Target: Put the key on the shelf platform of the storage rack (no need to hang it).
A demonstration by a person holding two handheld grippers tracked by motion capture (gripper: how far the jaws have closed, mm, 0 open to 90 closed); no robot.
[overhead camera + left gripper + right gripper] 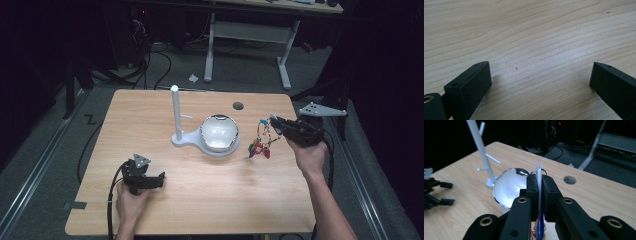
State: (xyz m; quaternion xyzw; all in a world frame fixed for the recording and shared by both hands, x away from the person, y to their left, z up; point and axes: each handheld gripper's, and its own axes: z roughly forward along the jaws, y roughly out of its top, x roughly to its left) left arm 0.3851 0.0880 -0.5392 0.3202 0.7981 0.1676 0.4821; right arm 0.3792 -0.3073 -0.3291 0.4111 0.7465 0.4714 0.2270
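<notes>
Right tool [272,121] clamped on a keyring [539,173], jaws pressed together on its flat tag. Bunch of coloured keys and charms [260,145] dangling off the desk [150,110], just right of the silver bowl [219,131]. White peg stand [176,112] upright just left of that bowl. Left tool [150,180] well apart from the bowl, low over the near-left desk, jaws spread with only bare wood between.
</notes>
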